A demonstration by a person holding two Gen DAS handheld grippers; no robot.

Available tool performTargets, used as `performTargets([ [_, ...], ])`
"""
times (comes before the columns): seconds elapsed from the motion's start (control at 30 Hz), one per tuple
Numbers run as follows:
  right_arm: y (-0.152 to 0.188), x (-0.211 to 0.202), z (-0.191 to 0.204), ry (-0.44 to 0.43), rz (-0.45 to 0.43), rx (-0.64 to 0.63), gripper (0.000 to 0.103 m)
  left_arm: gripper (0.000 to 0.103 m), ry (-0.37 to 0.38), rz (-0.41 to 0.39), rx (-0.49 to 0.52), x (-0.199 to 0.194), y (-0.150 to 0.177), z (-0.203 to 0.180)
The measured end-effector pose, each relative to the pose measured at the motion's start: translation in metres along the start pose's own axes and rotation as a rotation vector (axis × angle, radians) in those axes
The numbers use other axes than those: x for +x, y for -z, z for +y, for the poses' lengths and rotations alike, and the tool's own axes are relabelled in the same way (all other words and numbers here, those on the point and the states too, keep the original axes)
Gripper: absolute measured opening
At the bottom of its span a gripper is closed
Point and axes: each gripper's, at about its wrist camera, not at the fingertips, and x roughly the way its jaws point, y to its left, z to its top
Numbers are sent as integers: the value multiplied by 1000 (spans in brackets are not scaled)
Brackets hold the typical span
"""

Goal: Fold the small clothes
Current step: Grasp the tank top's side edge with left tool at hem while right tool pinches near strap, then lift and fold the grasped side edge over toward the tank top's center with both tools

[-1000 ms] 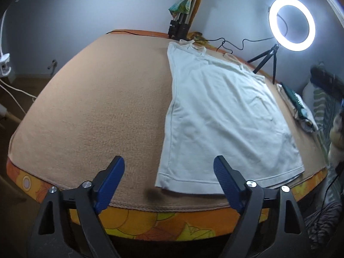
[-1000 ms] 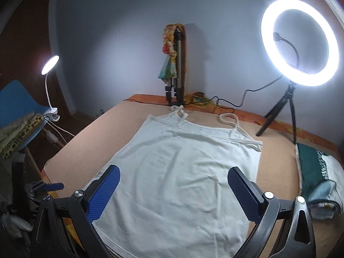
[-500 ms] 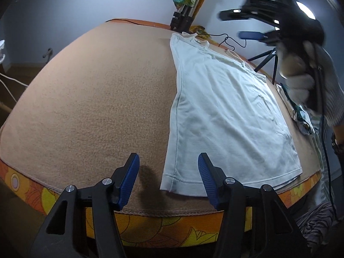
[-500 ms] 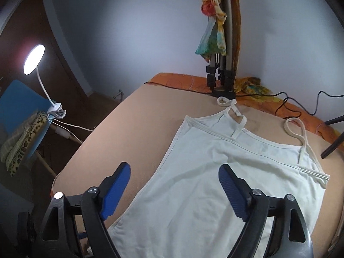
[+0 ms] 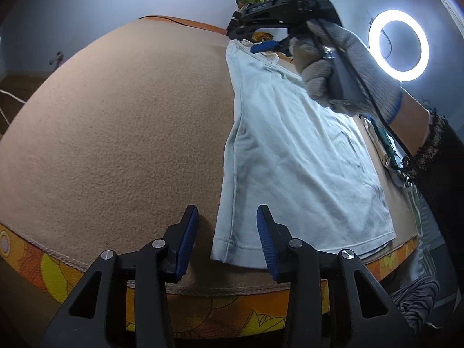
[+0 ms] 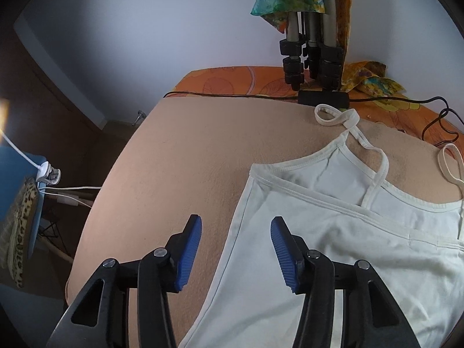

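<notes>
A: Where's the top (image 5: 293, 156)?

B: Lying flat on the tan surface (image 5: 116, 121), hem at the near edge, straps (image 6: 359, 142) at the far end. I'm working 2 tools. Left tool (image 5: 227, 236) is closing w/ the hem's left corner between the pads, not pinching yet. Right tool (image 6: 235, 250) is closing too, straddling the left side seam near the armpit; pads aren't touching cloth yet.

A: Risks?

B: Prob grabbing 1 layer only, since the top's doubled front/back; then the fold's dragging the back layer crooked. Also pads could be pinching the blanket w/ the cloth. And those loose straps may be flopping out when I'm folding over.

A: Counts?

B: 1 top, 2 straps, 2 tools, 1 ring light (image 5: 398, 45), 1 tripod (image 6: 314, 49) at the far edge.
</notes>
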Motion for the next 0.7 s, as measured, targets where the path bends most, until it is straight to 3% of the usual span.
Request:
performTargets([
  [0.13, -6, 19, 9, 79, 32, -44, 49, 31, 7, 0, 14, 1, 2, -2],
  [0.2, -6, 22, 14, 114, 44, -71, 45, 17, 25, 9, 16, 3, 2, -2],
  [0.3, -7, 28, 15, 158, 60, -84, 40, 11, 30, 5, 24, 6, 2, -5],
  [0.47, -8, 36, 15, 194, 69, -89, 31, 8, 79, 5, 4, 5, 3, -1],
  [0.53, -8, 38, 14, 204, 65, -99, 24, 7, 84, -2, 12, 4, 3, -4],
  [0.6, -9, 36, 11, 203, 62, -86, 10, 7, 89, -6, 25, 4, 3, -9],
  [0.7, -12, 32, 4, 177, 50, -52, 2, 7, 104, -13, 30, 1, 2, -10],
])
